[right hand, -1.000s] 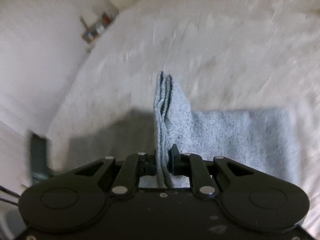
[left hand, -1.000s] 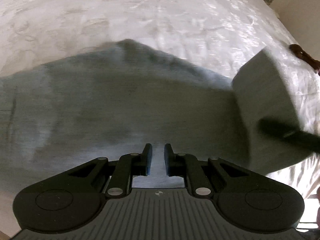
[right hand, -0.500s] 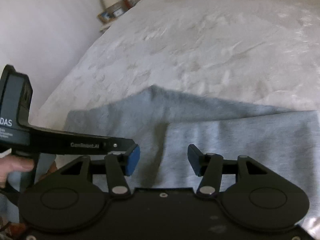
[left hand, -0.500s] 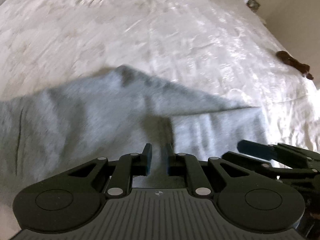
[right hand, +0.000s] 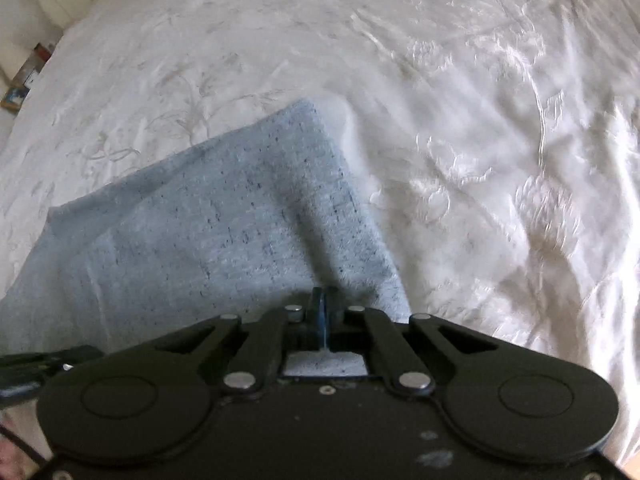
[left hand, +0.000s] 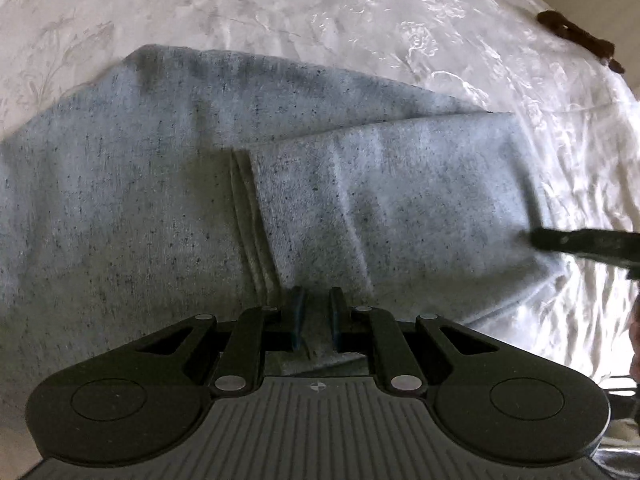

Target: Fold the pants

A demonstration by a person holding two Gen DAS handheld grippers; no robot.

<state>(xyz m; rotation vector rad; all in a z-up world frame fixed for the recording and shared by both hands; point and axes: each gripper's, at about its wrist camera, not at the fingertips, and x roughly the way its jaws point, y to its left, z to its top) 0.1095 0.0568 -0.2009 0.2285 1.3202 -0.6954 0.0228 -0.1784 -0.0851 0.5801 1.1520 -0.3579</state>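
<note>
Grey pants [left hand: 168,184], one end doubled over, lie on a white bedspread [right hand: 460,100] as the left claw [left hand: 316,308] hovers slightly apart and the right claw [right hand: 321,304], pressed together, apparently flattens the fold.

The right tongs [right hand: 323,300] sit with their blue-padded fingers pressed together, low over the near edge of the grey pants [right hand: 224,224]. The pants lie flat on a bed [right hand: 460,120] with a white embroidered cover, one corner pointing away.
</note>
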